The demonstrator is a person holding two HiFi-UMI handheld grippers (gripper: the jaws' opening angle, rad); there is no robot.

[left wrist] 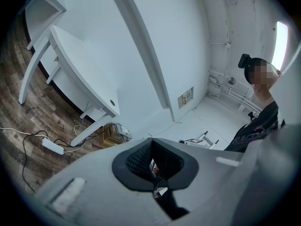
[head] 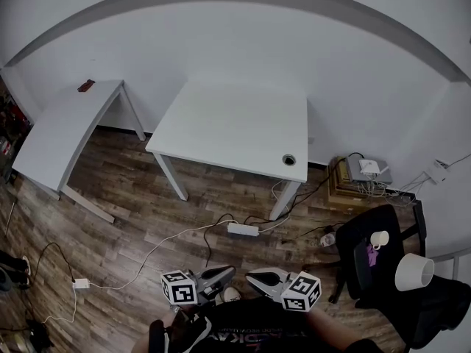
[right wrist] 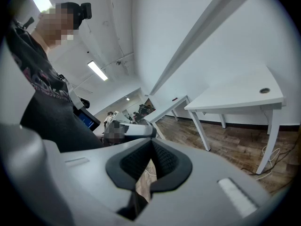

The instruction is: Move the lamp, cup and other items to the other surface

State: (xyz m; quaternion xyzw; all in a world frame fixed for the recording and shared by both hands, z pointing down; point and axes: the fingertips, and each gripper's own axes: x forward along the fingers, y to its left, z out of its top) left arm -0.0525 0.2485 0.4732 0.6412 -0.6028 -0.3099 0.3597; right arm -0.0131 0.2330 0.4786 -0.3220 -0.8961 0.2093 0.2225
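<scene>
The left tongs [head: 228, 273] and right tongs [head: 254, 276] are pinched shut on nothing. The lamp [head: 414, 272], cup [head: 380, 238] and a purple bit [head: 372, 255] are sat on the black chair [head: 357, 237]; the white worktop [head: 235, 123] is bare. Could be read as everything moved, or everything left, tbh.

The left table [head: 51, 134] ran off the picture's left side. A small red thing [head: 86, 86] on its far corner was too tiny to name. On the black chair [head: 394, 223], a purple thing [head: 372, 255] beside the cup [head: 380, 238] was too small to tell. Only the shade of the lamp [head: 414, 272] showed; its foot was lost in the dark. The person [head: 257, 333] was cut off by the bottom edge.
</scene>
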